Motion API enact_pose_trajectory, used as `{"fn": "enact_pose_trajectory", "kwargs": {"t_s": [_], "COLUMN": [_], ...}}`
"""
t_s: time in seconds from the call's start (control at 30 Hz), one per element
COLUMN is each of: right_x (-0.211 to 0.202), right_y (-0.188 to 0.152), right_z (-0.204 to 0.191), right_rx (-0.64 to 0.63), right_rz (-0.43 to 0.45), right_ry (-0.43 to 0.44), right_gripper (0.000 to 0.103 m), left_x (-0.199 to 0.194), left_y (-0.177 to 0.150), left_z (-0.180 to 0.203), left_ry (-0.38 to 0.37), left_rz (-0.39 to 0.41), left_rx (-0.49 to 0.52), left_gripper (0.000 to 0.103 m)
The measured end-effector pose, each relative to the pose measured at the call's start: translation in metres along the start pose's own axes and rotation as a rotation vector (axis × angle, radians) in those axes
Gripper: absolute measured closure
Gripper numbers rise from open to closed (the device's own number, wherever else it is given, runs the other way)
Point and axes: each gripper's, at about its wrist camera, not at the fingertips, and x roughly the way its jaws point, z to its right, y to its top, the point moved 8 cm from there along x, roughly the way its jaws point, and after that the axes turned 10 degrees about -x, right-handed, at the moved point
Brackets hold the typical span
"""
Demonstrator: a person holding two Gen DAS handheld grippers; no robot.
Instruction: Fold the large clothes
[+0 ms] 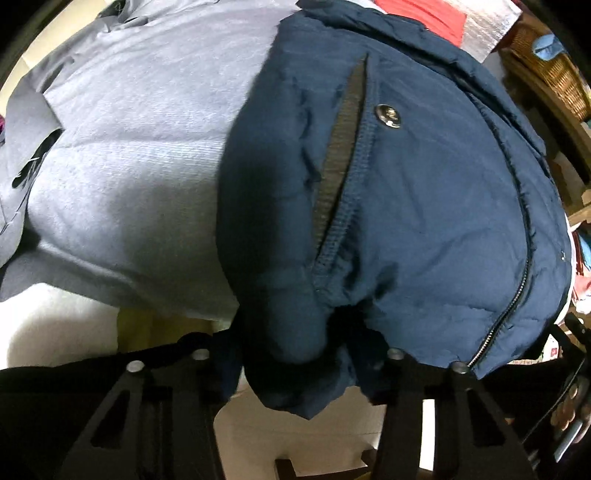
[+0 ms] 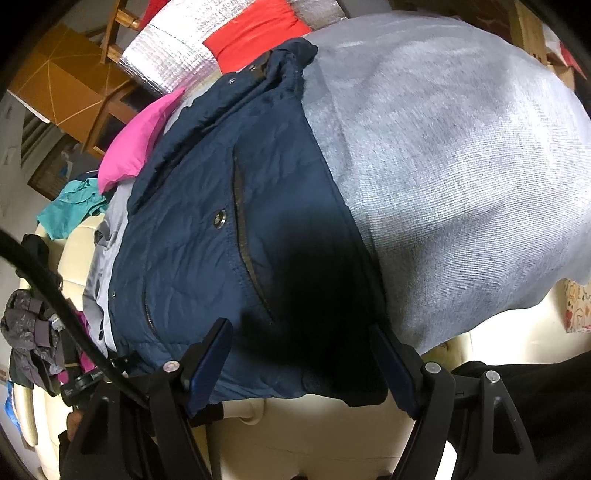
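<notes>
Where the left wrist view looks steeply down, a navy padded jacket [image 1: 424,206] lies across a grey sweatshirt [image 1: 140,155], both draped over a pale cushioned surface, probably a sofa. The jacket's bottom hem bulges into the gap of the left hand-held gripper [image 1: 299,360]. Its jaws stand part-way in, with the hem's corner bunched between them. Whether the pads already press the cloth I cannot tell; the tips are hidden under the fabric. Judgement: this corner is chosen because the hem gives a firm edge to lift for folding. The pocket slit and a snap button [image 1: 386,115] face up, so the jacket's front is uppermost.

Right wrist view: same navy padded jacket [image 2: 207,229], grey sweatshirt [image 2: 461,166] beside and under it. The right hand-held gripper [image 2: 301,354] stands wide apart, blue pads straddling the hem's other stretch and not visibly pinching it. Judgement: both hands take the hem together to keep the fold square. Pink [image 2: 136,147], red [image 2: 255,33] and teal clothes [image 2: 70,210] lie piled behind.
</notes>
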Motion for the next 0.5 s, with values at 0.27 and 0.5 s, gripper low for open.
{"fn": "enact_pose_trajectory", "kwargs": {"t_s": [0.27,0.5], "right_x": [0.013,-0.008], "right_y": [-0.009,0.003], "right_z": [-0.028,0.002], "right_rx": [-0.149,0.010], "right_rz": [-0.037,0.036], "right_ry": [-0.016,-0.002], "right_gripper": [0.067,0.024], "left_x": [0.003,-0.001], "left_y": [0.001,0.000], "left_z": [-0.002,-0.002], "left_ry": [0.016,-0.014], "left_rz": [-0.008,-0.001], "left_rx": [-0.003,0.006], "left_gripper": [0.034,0.041]}}
